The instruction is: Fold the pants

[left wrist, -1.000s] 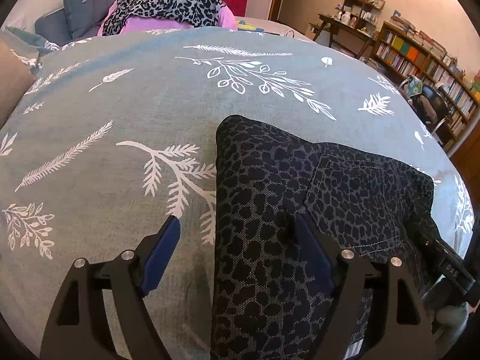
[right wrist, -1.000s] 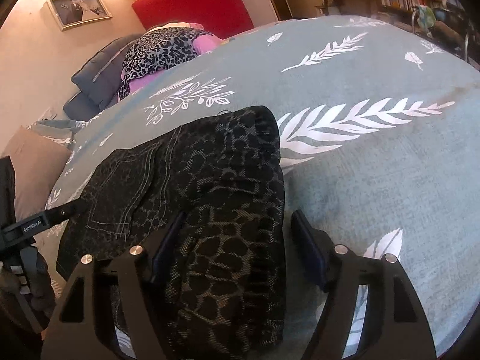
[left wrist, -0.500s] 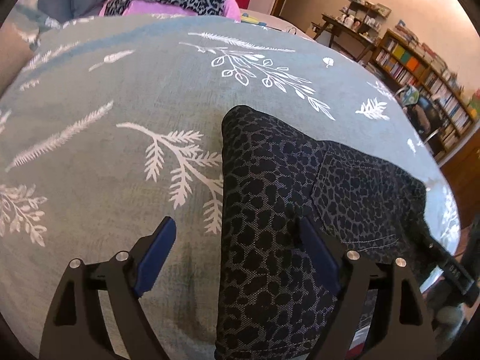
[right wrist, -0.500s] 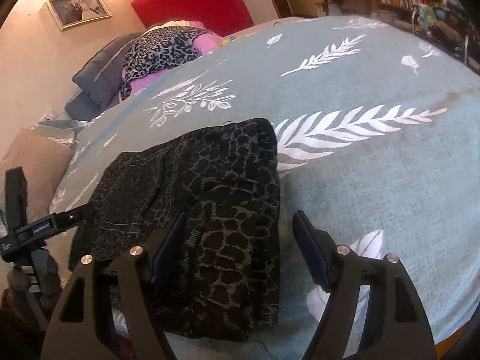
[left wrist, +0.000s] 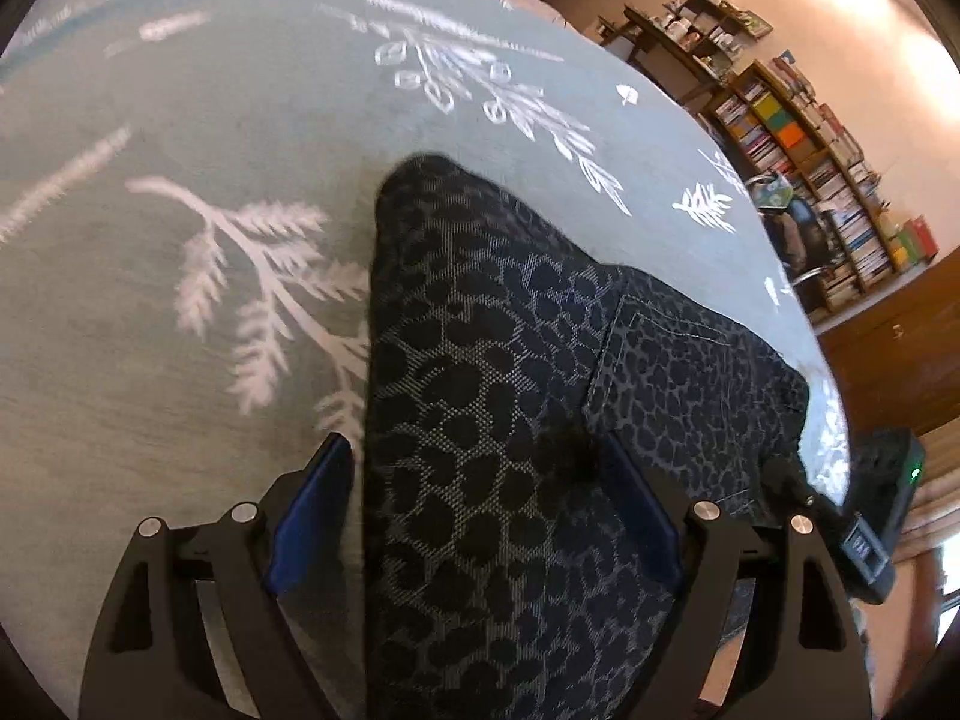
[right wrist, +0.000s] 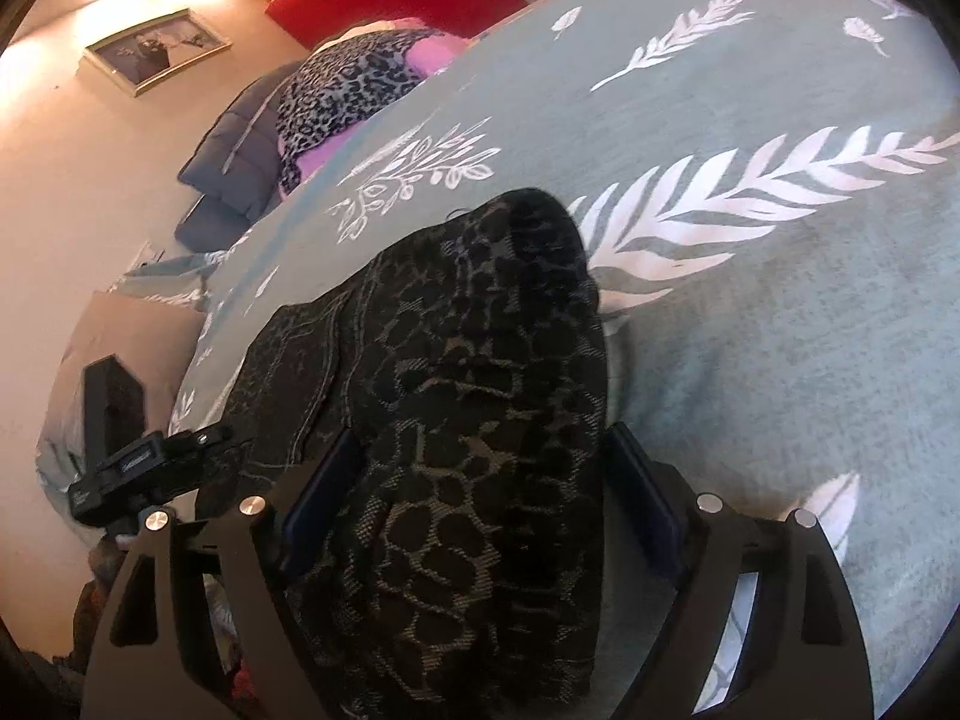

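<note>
Dark leopard-print pants (left wrist: 480, 360) lie folded in a long strip on the teal leaf-print bedspread (left wrist: 180, 120), a back pocket (left wrist: 678, 372) showing to the right. My left gripper (left wrist: 477, 480) hovers low over the near end, open, its left pad at the fabric's edge and its right pad over the cloth. In the right wrist view the same pants (right wrist: 480, 360) run away from me. My right gripper (right wrist: 480, 480) straddles the folded strip, its jaws opening, with the cloth between the pads but not pinched.
A pile of leopard and pink clothes (right wrist: 354, 78) and a grey pillow (right wrist: 240, 162) sit at the head of the bed. Bookshelves (left wrist: 810, 168) stand past the bed's right edge. A brown cushion (right wrist: 120, 348) lies off the left side.
Both grippers have tipped downward and come closer to the pants. The right jaws have spread wider around the folded strip. The pants have stayed where they were on the bed.
</note>
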Action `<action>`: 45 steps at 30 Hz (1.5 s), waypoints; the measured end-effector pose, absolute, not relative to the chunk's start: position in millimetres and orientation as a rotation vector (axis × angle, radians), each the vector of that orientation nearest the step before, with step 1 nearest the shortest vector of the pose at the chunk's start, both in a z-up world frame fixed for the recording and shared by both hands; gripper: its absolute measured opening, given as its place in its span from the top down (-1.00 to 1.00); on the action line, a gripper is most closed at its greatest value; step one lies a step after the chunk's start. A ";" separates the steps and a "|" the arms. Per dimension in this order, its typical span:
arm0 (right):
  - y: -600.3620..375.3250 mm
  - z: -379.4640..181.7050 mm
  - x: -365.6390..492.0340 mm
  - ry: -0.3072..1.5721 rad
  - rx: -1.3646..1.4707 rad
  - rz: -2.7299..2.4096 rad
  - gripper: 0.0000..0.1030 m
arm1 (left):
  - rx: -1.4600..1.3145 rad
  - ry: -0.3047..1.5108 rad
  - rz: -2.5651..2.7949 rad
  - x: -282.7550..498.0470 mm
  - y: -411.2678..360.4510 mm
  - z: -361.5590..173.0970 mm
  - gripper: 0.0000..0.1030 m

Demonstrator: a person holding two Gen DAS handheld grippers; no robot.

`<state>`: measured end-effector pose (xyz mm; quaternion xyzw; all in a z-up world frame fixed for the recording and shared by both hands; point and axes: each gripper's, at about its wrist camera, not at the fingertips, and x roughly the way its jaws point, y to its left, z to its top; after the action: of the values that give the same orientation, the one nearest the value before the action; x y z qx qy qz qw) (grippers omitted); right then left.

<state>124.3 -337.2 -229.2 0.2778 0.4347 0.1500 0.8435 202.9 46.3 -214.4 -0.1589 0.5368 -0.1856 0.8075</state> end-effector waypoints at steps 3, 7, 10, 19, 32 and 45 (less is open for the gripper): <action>-335.0 -229.1 129.5 0.931 0.591 0.353 -0.65 | -0.387 1.160 -0.425 206.0 48.2 -218.1 -0.62; -336.7 -230.5 145.3 0.958 0.627 0.410 -0.64 | -0.389 1.200 -0.483 209.3 44.2 -219.1 -0.49; -335.6 -229.7 148.6 0.977 0.628 0.432 -0.56 | -0.376 1.205 -0.489 207.3 44.8 -216.8 -0.38; -336.3 -231.3 147.2 0.985 0.672 0.463 -0.10 | -0.404 1.162 -0.511 198.7 53.7 -209.9 0.04; -330.3 -231.9 160.8 0.985 0.636 0.453 -0.30 | -0.398 1.180 -0.491 208.0 48.7 -215.0 -0.11; -329.5 -196.4 155.6 0.860 0.695 0.551 0.12 | -0.371 1.081 -0.558 210.1 48.6 -189.5 0.28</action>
<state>155.6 -329.5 -196.4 0.3257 0.4030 0.2585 0.8153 210.1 48.6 -189.5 -0.1732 0.5050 -0.2607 0.8044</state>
